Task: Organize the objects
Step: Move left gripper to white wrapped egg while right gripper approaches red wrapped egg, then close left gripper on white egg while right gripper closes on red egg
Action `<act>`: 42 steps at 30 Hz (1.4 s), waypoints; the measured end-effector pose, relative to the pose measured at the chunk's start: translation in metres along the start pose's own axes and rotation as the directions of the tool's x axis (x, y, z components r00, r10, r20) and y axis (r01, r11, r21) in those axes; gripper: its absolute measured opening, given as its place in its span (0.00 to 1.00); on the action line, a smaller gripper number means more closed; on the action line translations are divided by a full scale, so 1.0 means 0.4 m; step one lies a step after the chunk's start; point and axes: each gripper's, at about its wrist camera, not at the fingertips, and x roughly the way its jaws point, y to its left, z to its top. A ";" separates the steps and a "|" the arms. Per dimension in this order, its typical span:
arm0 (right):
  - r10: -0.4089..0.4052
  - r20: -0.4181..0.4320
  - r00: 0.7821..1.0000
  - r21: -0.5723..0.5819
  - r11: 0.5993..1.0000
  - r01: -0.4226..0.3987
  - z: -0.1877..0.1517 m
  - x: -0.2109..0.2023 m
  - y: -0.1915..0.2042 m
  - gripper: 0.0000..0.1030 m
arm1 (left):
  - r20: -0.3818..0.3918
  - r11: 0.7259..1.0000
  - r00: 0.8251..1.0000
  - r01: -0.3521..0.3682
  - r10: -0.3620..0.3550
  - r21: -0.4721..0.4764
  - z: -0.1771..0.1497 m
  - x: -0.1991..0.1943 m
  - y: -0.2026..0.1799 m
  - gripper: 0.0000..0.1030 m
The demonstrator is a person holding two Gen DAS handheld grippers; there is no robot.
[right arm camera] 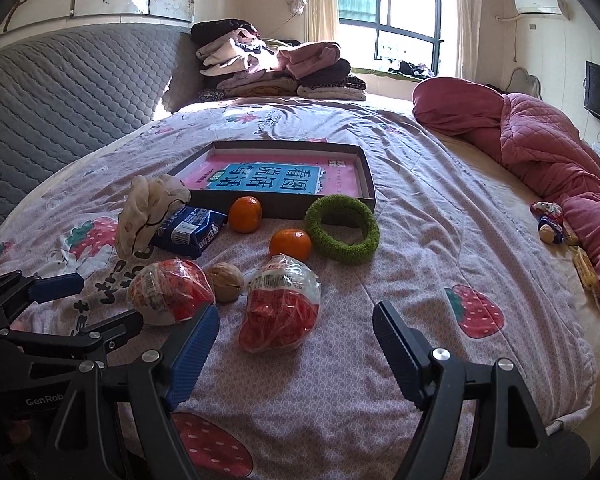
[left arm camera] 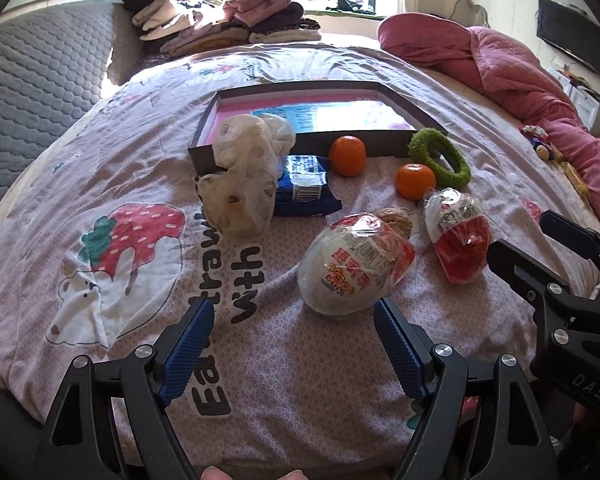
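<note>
Tray (right arm camera: 366, 178): shallow dark box on the bedspread, holding only a pink and blue printed sheet; no loose item is in it yet.
Progress: judged at the start; nothing appears sorted, everything lies on the bedspread (right arm camera: 420, 240) in front of the tray.
Oranges: two, one (right arm camera: 245, 214) touching the tray's near wall, the other (right arm camera: 290, 244) just beside the green ring.
Green ring (right arm camera: 342, 234): fuzzy, leaning against the tray's near right corner.
Blue packet (right arm camera: 190, 232): lies left of the oranges, partly under the crumpled bag.
Crumpled bag (left arm camera: 244, 176): pale plastic, slumped against the tray's near left corner.
Red packs: two wrapped in red and white, the left one (left arm camera: 356, 264) nearest the left gripper, the right one (right arm camera: 280, 308) nearest the right gripper.
Walnut (right arm camera: 225, 282): between the two red packs, touching the left one.
Left gripper (left arm camera: 294, 346): jaws spread wide, nothing between them, touching nothing; the left red pack sits just ahead of its right finger.
Right gripper (right arm camera: 296, 350): jaws spread wide, empty; the right red pack lies just ahead of the gap, apart from the pads.
Left to do: seemingly all eight items to be placed, likely into the tray.
</note>
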 end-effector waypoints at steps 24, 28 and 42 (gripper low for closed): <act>0.043 -0.050 0.998 0.069 0.997 -0.040 0.010 0.063 -0.035 0.76 | 0.028 0.993 0.995 0.093 -0.096 0.078 0.031 0.063 -0.015 0.80; 0.055 -0.067 0.996 0.080 0.996 -0.050 0.017 0.080 -0.040 0.76 | 0.007 0.990 0.994 0.108 -0.109 0.087 0.033 0.084 -0.022 0.80; 0.135 -0.130 0.982 0.143 0.983 -0.116 0.038 0.153 -0.047 0.71 | -0.007 0.988 0.989 0.150 -0.150 0.044 0.052 0.137 -0.010 0.80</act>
